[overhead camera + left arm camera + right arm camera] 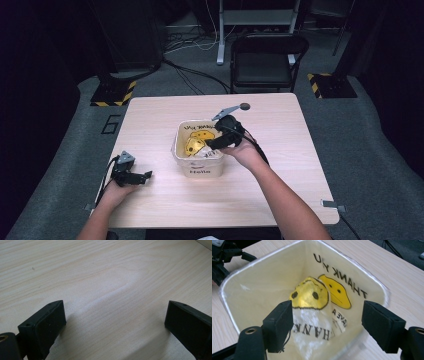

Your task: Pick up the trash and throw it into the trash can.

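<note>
- Sitting near the middle of the wooden table point(150, 120) is a white tub point(198, 170) lined with a clear plastic bag point(312, 325).
- Printed on the bag are yellow smiley faces and black "THANK YOU" lettering; part of the bag bunches up inside the tub, the rest lies against its walls.
- At the tub's right rim, the right gripper point(214, 144) reaches over the opening, its 2 jaws spread wide apart with nothing clamped between them.
- From the right gripper view, the bunched bag lies just beside 1 jaw, but I cannot tell whether they touch.
- On the near left of the table, well apart from the tub, the left gripper point(146, 175) rests low over bare wood, jaws wide apart and holding nothing.
- Beyond the far edge of the table stands a black folding chair point(265, 62) on grey carpet.
</note>
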Tool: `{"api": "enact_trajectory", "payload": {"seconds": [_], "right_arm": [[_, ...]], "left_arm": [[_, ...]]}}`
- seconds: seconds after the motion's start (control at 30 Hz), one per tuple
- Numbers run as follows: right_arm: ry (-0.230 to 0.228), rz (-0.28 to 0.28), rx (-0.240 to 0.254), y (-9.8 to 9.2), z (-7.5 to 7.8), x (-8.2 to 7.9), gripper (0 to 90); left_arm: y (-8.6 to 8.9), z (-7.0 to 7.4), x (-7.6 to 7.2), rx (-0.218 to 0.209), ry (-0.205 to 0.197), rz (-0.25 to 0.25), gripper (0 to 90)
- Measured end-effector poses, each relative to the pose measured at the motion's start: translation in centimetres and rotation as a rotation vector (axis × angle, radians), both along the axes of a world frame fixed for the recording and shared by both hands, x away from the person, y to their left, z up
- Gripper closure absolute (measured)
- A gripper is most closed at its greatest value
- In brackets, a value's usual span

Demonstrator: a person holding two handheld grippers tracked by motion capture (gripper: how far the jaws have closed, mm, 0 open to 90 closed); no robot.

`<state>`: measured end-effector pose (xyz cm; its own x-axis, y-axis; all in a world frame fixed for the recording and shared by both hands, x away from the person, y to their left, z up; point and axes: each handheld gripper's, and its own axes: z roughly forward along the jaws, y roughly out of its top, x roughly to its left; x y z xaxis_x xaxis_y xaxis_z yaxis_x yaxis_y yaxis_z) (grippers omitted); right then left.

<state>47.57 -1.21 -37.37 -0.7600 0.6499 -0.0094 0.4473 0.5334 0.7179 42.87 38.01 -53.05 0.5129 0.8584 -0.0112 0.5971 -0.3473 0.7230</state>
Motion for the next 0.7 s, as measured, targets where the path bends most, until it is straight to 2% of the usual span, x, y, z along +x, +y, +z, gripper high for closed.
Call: {"api": "enact_trajectory", "payload": {"seconds": [0.07, 0.1, 0.27, 0.4, 0.7], "right_arm": [[0.005, -0.013, 0.006, -0.3, 0.0, -0.1, 24.5], [-0.007, -0.026, 0.005, -1.3, 0.0, -0.4, 24.5], [-0.031, -0.059, 0.035, -3.2, 0.0, -1.1, 24.5], [-0.028, -0.092, 0.048, -4.6, -0.1, -1.4, 24.5], [-0.053, -0.162, 0.041, -7.6, -0.7, -2.0, 25.0]], "left_arm": [[0.0, 0.0, 0.0, -0.004, -0.003, 0.001, 3.3], [0.0, 0.0, 0.0, -0.004, -0.006, 0.003, 3.3], [0.0, 0.0, 0.0, -0.004, -0.006, 0.003, 3.3], [0.0, -0.1, 0.0, -0.005, -0.006, 0.003, 3.3], [0.0, 0.0, 0.0, -0.004, -0.006, 0.003, 3.3]]}}
